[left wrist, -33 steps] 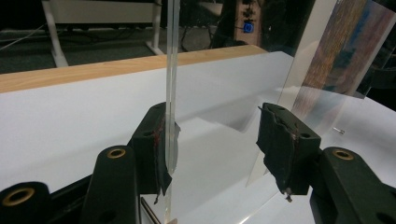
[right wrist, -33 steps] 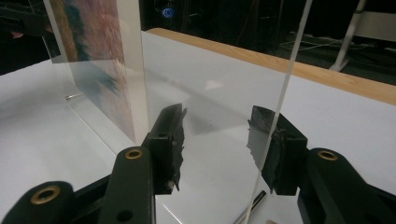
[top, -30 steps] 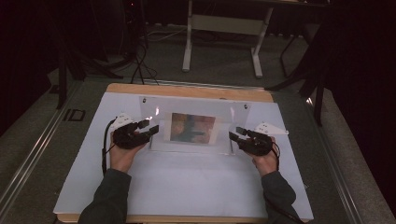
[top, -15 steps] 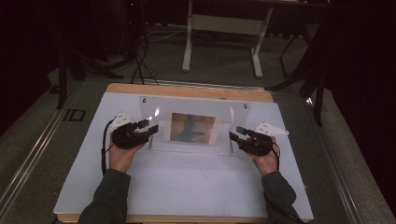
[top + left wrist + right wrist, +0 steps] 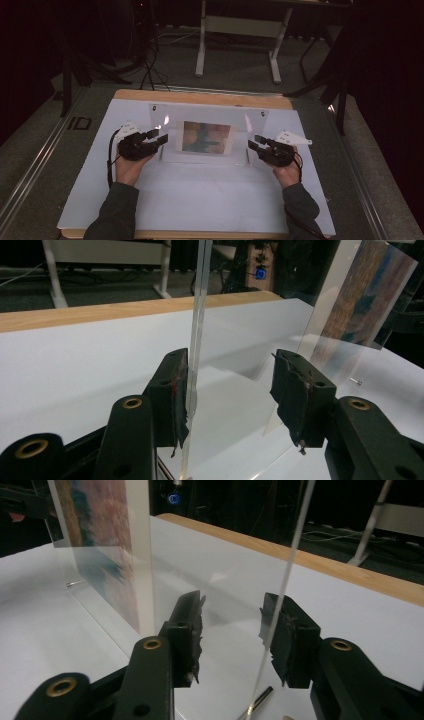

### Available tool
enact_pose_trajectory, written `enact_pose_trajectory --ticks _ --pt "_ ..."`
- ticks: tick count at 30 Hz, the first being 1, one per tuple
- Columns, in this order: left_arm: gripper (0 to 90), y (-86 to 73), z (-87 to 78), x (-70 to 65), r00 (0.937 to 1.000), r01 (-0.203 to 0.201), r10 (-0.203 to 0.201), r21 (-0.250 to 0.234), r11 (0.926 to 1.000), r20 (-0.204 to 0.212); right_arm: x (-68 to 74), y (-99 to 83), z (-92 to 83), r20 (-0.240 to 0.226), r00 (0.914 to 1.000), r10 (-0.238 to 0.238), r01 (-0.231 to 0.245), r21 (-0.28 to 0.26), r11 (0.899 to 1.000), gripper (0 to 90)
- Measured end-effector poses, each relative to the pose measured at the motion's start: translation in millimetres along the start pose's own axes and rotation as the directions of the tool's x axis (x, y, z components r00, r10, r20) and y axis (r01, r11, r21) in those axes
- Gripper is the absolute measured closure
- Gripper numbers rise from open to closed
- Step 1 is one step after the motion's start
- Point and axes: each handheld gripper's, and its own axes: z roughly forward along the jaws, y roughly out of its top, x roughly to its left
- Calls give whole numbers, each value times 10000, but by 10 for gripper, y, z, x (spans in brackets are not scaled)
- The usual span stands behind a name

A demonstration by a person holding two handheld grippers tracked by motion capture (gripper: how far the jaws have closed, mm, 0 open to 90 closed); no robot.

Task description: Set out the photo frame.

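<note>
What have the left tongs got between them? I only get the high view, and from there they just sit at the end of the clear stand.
Observer: In the left gripper view the left tongs straddle the edge of the clear sheet. It lies against one pad, and the other stands apart. They have just been closing.
Operator: And the right side?
Observer: The right tongs also have a clear sheet edge between them, close by one pad. They have just been closing too.
Operator: Where is the picture there?
Observer: The picture stands outside those tongs, beyond the other pad.
</note>
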Motion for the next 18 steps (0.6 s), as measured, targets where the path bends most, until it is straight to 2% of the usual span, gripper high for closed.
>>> enact_pose_trajectory --ticks 6,12,18 --pt "494 -1 1 0 10000 0 0 -4 10000 -23 3 -1 5 17 10000 16 -16 7 10000 574" --pt "461 -2 -19 31 9999 46 -47 -53 10000 -123 -16 7 18 -2 10000 47 -47 424 9991 458" --pt "461 6 -124 93 9993 241 -248 -265 9994 -282 -50 22 -36 -172 9998 -25 35 551 9985 436"
